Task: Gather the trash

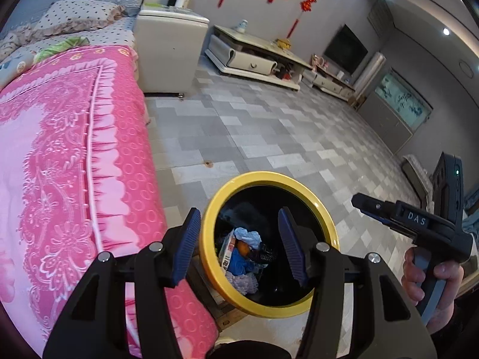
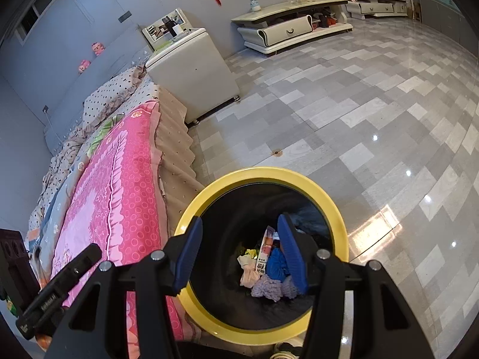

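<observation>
Two hand-held grippers hover over the yellow-rimmed trash bin [image 1: 209,269] beside the bed [image 1: 74,149]: the left hand-held gripper [image 1: 239,245] and the right hand-held gripper [image 2: 239,251] both have their jaws spread and carry nothing. Collected trash [image 2: 269,272], a printed wrapper, blue and lilac cloth-like scraps and crumpled paper, lies in the bin's bottom, at 6 o'clock in both views. One small brownish speck [image 2: 276,152] remains on the tiled floor [image 2: 359,119] at 12 o'clock from the bin, so collecting seems nearly finished.
</observation>
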Motion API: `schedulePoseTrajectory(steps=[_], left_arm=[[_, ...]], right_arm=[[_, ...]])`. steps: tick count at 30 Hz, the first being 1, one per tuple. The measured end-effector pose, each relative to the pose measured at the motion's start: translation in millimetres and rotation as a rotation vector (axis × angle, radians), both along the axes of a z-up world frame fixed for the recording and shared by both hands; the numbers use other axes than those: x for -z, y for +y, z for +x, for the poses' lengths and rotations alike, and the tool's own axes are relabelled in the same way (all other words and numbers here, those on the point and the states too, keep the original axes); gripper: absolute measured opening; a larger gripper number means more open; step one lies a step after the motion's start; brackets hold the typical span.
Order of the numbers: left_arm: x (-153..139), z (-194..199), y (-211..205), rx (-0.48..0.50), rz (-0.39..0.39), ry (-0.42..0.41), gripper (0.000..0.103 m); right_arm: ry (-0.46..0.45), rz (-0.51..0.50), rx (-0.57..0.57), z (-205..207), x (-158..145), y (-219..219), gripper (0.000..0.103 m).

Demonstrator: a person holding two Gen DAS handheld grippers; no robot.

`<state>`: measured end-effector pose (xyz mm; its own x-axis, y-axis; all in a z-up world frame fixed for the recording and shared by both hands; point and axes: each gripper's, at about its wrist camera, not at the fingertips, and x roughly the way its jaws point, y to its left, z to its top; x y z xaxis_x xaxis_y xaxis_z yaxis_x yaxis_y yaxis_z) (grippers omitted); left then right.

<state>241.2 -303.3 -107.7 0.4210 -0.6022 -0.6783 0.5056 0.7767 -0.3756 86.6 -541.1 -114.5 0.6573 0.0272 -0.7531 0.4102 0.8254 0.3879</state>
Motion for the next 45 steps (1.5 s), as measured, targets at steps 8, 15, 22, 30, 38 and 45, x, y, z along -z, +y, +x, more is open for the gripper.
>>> schedulePoseTrajectory(steps=[8, 15, 22, 30, 38, 45], left_arm=[[-19.9, 4.8, 84.7, -0.142, 0.029, -0.066, 0.051], [-36.9, 2.7, 177.4, -0.315, 0.103, -0.139, 0.054], [-53.1, -15.3, 259.5, -0.466, 0.146, -0.203, 0.063], [-76.8, -55.1, 330.9, -0.619, 0.120, -0.308, 0.087], [-84.9, -99.8, 356.7, -0.724, 0.123, -0.393, 0.094], [-74.0, -138.5, 354.9, -0.777, 0.166, -0.503, 0.095]], right_arm=[[-0.008, -0.024, -0.087, 21.1, -9.7, 46.8, 0.051], [-0.041, -0.052, -0.258, 56.8, -19.2, 134.1, 0.052], [-0.121, -0.103, -0.410, 77.3, -40.4, 232.2, 0.056], [-0.242, -0.199, -0.456, 72.5, -76.4, 307.9, 0.081], [-0.400, -0.317, -0.355, 43.2, -91.5, 340.8, 0.095], [-0.493, -0.360, -0.279, 19.4, -84.2, 346.0, 0.095]])
